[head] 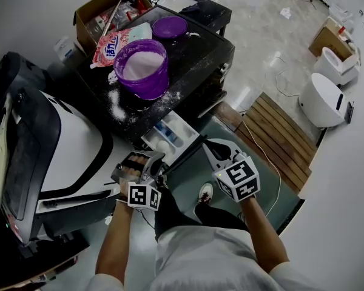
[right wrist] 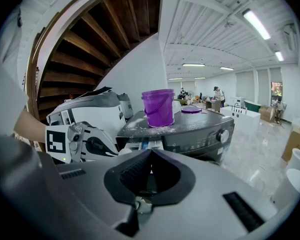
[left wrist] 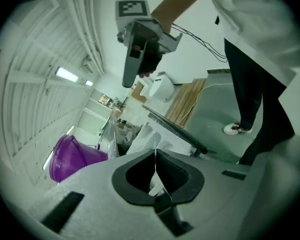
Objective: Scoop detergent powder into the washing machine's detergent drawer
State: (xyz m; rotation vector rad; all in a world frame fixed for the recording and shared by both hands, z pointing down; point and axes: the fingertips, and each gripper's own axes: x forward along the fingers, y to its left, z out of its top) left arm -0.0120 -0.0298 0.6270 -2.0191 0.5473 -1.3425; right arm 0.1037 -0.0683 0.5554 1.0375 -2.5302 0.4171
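Observation:
A purple bucket of white powder stands on the black washing machine, also seen in the left gripper view and the right gripper view. Below its front edge the white detergent drawer is pulled out. My left gripper hovers just short of the drawer, jaws shut; only a thin pale line shows along their seam. To its right my right gripper is level with the drawer, jaws shut and empty. No scoop is visible.
The purple lid, a detergent bag and spilled powder lie on the machine top, with a cardboard box behind. A white and black machine stands left. Wooden slats and white round appliances are right.

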